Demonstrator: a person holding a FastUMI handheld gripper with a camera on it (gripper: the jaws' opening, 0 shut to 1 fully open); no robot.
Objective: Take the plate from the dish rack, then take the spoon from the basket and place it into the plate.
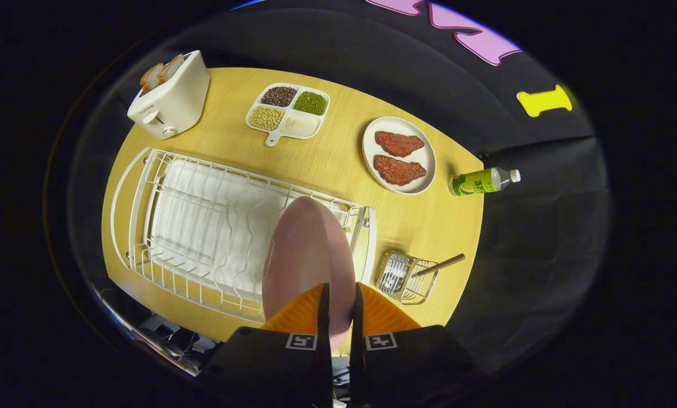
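A pink plate [307,258] stands on edge between my fingers, its rim pinched by my gripper [338,317], which is shut on it. The plate hangs over the right end of the white wire dish rack [202,226]; I cannot tell whether it still touches the rack. To the right of the rack stands a small wire basket [405,277], and a spoon with a brown handle [438,265] leans out of it towards the right.
A white toaster [171,96] with bread stands beyond the rack at the far left. A divided dish of beans and grains [288,112] and a white plate with two meat pieces [398,154] lie further back. A green bottle [482,181] lies at the table's right edge.
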